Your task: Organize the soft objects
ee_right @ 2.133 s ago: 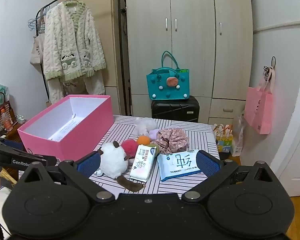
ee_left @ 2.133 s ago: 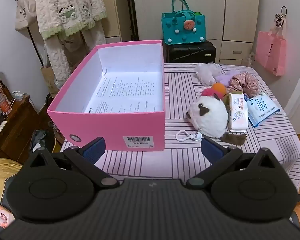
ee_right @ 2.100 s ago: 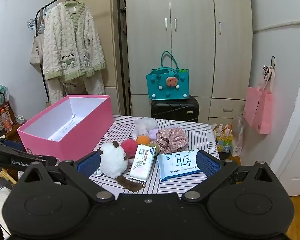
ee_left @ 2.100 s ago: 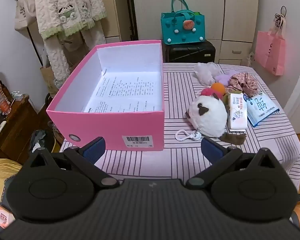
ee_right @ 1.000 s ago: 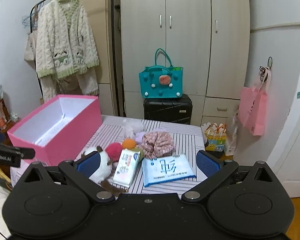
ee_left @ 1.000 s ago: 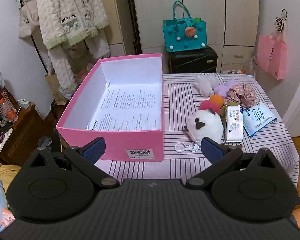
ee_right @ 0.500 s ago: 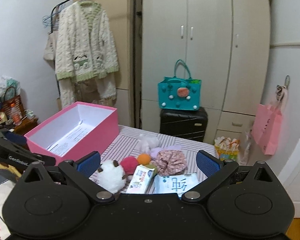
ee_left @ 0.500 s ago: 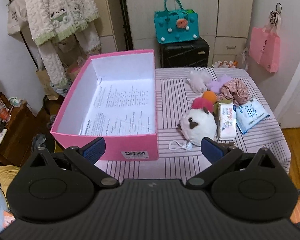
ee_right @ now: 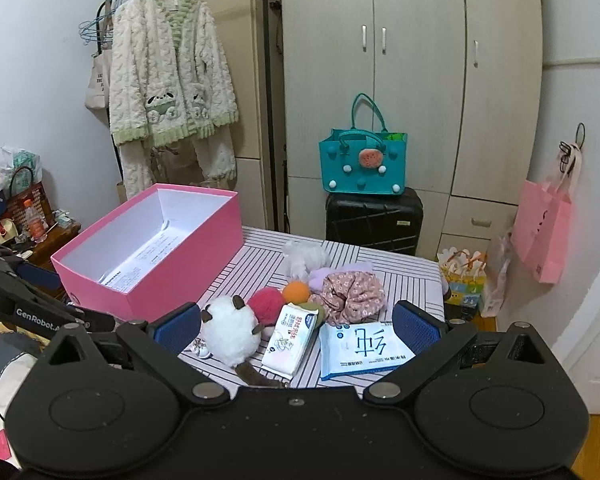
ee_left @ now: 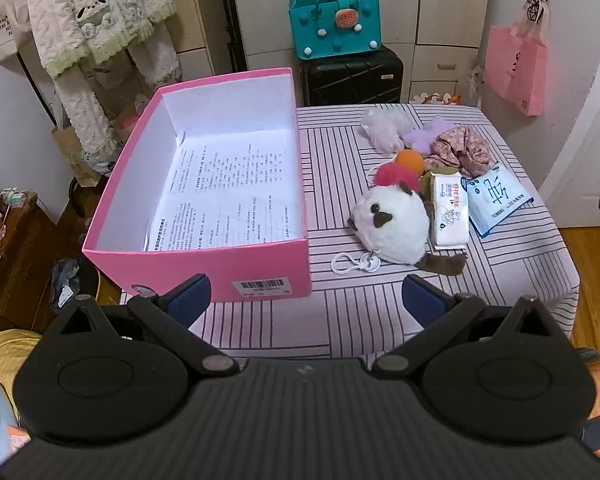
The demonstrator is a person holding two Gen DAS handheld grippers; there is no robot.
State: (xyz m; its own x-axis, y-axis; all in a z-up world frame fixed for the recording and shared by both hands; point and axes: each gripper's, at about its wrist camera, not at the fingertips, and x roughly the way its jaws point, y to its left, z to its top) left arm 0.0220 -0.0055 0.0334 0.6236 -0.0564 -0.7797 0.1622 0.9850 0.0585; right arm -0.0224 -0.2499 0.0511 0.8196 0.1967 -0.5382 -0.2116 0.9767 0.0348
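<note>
An open pink box [ee_left: 204,258] [ee_right: 172,276] with printed paper on its floor stands on the left of a striped table [ee_left: 340,320]. To its right lie a white plush cat with a keyring [ee_left: 392,226] [ee_right: 230,332], red [ee_left: 392,176] and orange [ee_left: 410,160] pompoms, a floral scrunchie [ee_left: 462,150] [ee_right: 350,294], a purple plush [ee_left: 424,136] and a white fluffy piece [ee_left: 380,128]. My left gripper [ee_left: 304,296] is open and empty above the table's near edge. My right gripper [ee_right: 294,322] is open and empty, short of the pile.
Two tissue packs [ee_left: 448,210] [ee_left: 498,200] lie beside the plush cat. Behind the table stands a black suitcase [ee_left: 352,76] with a teal bag [ee_left: 336,28] on top. A pink bag [ee_left: 516,68] hangs at right. Clothes [ee_left: 96,12] hang at left.
Both grippers have risen and pulled back from the table; each view now looks down on it from higher. The objects have not moved. Both jaws stay open.
</note>
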